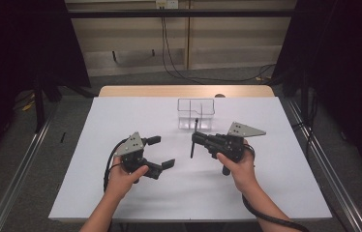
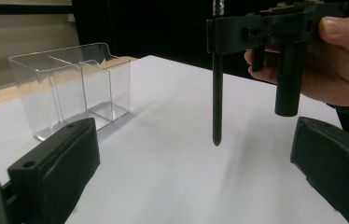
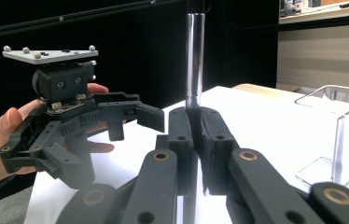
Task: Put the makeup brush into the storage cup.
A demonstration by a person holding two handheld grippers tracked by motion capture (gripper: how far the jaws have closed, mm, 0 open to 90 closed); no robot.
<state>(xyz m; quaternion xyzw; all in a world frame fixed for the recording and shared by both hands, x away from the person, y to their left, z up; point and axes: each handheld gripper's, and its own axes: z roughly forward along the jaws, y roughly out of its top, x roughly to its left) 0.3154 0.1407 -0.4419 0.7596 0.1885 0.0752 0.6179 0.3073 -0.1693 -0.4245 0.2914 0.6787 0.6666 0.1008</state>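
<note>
My right gripper is shut on a slim pen, which stands upright at the table's middle. In the left gripper view the pen is black, and its tip points down just over the white tabletop. The right gripper view has its upper shaft rising from between my closed pads. My left gripper is to the pen's left, open with nothing between its jaws. It faces the pen and is apart from it.
A clear plastic box with compartments stands just behind the pen, toward the table's far edge. The white tabletop spreads around both hands. Dark curtains and floor rails flank the table.
</note>
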